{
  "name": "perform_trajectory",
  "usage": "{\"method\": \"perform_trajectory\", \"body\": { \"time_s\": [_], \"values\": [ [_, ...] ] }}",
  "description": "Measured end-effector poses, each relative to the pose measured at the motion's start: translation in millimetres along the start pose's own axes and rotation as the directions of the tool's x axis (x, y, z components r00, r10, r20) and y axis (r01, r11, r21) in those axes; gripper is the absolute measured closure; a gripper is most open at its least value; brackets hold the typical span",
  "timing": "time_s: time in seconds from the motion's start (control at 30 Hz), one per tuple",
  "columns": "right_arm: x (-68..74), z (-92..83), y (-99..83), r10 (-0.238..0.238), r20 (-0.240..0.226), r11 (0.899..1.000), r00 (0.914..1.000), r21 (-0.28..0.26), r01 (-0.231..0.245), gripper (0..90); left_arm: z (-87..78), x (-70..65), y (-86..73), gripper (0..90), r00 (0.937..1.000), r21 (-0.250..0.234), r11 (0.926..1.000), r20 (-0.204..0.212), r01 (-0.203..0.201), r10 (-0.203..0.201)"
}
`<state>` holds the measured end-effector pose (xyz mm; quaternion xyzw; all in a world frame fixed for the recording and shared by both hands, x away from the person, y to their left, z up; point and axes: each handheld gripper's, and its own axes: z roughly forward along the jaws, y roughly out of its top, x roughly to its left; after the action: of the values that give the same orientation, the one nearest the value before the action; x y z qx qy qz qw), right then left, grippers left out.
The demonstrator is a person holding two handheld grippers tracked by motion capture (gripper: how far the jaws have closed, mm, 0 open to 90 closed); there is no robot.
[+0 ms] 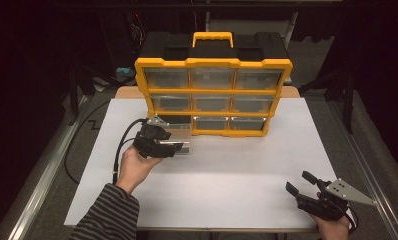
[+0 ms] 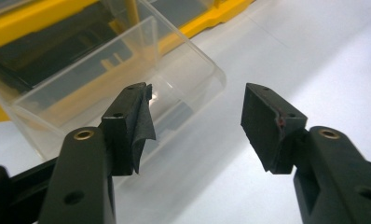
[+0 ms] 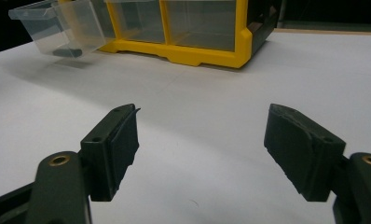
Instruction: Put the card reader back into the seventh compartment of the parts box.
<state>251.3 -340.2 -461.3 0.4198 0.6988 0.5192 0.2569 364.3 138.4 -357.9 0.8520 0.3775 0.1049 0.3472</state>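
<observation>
Up by the far edge of the white tabletop (image 1: 212,175) in the high view sits the yellow organizer (image 1: 213,95), its clear bottom-left drawer (image 1: 179,137) pulled out toward the near side. Left gripper (image 1: 174,146) is right at that drawer, right gripper (image 1: 298,183) sits near the near right corner, jaws apart. Left gripper view: jaws spread wide, nothing pinched, drawer (image 2: 123,79) just past the left pad. Right gripper view: jaws spread over bare tabletop, drawer (image 3: 58,30) and organizer (image 3: 193,51) well off.

High cam looks forward-down over whole tabletop (image 1: 212,190); both tong cams sit low, close; all share the pulled-out clear drawer (image 2: 127,79).
</observation>
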Motion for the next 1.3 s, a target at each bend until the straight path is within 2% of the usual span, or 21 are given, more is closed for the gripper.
{"method": "perform_trajectory", "body": {
  "time_s": [0.13, 0.37, 0.6, 0.83, 1.3],
  "values": [
    [0.4, 0.5, 0.1, -0.002, 0.002, 1.000, 1.0000, 0.005, 0.002, 26.7, -1.0, -3.2, -5.0, 41.8, 1.0000, -0.005, 1.0000, 0.002, -0.005, 0.005],
    [1.1, 0.6, 0.1, -0.003, -0.004, 1.000, 1.0000, 0.004, 0.003, 26.6, -6.3, -10.0, -14.8, 41.2, 1.0000, -0.043, 0.9990, 0.006, -0.008, 0.008],
    [-0.5, 0.6, -0.2, 0.000, -0.004, 1.000, 1.0000, 0.009, 0.000, 26.6, -7.6, -14.6, -24.1, 41.1, 0.9998, -0.050, 0.9987, 0.016, -0.008, 0.009],
    [0.5, 0.2, -0.1, 0.001, -0.004, 1.000, 1.0000, 0.005, -0.001, 26.6, -10.5, -20.9, -32.1, 39.9, 0.9995, -0.064, 0.9976, 0.012, -0.028, 0.029],
    [0.8, 0.4, -0.1, -0.001, -0.002, 1.000, 1.0000, 0.006, 0.001, 26.7, -7.2, -24.0, -51.6, 37.6, 0.9996, -0.077, 0.9969, 0.024, -0.014, 0.015]
  ]
}}
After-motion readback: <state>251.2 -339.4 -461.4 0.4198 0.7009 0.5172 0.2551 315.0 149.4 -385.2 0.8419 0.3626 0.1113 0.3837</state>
